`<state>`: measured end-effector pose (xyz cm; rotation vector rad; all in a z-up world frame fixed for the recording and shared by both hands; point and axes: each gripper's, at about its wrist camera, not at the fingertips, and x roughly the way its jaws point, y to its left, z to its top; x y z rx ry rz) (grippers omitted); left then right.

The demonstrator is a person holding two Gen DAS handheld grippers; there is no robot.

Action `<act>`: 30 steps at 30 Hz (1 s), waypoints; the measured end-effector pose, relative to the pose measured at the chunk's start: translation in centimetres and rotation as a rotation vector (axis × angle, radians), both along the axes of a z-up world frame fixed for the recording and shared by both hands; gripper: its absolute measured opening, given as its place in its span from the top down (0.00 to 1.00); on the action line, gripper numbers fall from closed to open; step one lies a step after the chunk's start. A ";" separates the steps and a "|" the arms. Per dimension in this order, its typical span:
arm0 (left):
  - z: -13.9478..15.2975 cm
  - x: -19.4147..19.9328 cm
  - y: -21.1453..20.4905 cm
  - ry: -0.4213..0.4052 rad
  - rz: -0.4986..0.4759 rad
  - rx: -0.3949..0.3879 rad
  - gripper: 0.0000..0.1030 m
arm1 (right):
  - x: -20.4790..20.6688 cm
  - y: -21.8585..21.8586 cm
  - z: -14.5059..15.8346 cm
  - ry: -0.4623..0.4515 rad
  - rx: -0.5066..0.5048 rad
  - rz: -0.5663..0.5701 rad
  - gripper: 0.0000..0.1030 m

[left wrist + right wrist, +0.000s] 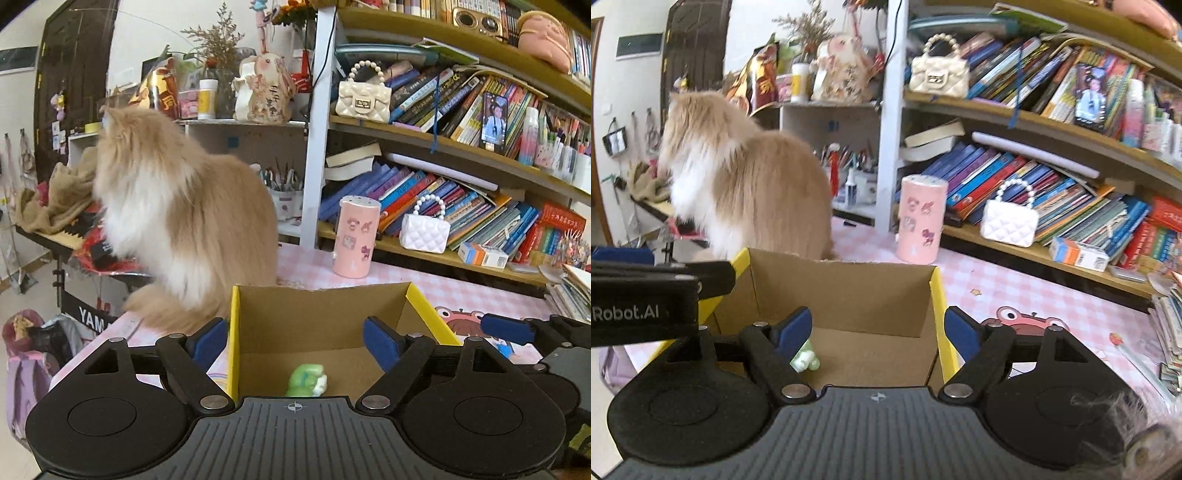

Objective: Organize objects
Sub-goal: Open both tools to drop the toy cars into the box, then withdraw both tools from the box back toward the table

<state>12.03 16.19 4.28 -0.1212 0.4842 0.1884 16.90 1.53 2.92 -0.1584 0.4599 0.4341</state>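
left wrist view – cardboard box (317, 321) holds green toy (306, 380); both grippers' jaws spread, holding nothing.

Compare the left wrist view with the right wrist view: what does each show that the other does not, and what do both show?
Only the left wrist view shows the pink plush toy on the top shelf and the gold radio beside it. Only the right wrist view shows the small striped bag hanging on the wall and the star sticker on the tablecloth. Both show the cardboard box holding a green toy, the cat behind it, the pink cup, and both grippers, left gripper and right gripper, open.
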 end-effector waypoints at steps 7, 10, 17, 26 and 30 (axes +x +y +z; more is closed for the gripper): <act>0.0 -3.1 0.5 -0.015 0.008 -0.011 0.17 | -3.5 -0.3 0.1 -0.010 -0.001 -0.042 0.24; -0.4 -4.6 0.6 -0.015 0.006 -0.014 0.16 | -5.1 -0.3 -0.3 0.010 -0.005 -0.049 0.24; -1.6 -8.5 0.9 0.028 -0.006 -0.022 0.15 | -9.5 -0.4 -1.4 0.061 -0.020 -0.085 0.24; -3.5 -13.3 0.8 0.097 -0.027 -0.037 0.15 | -15.1 -1.1 -3.0 0.108 -0.034 -0.118 0.24; -4.0 -14.7 0.4 0.117 -0.033 -0.030 0.12 | -16.8 -1.7 -3.8 0.137 -0.035 -0.148 0.24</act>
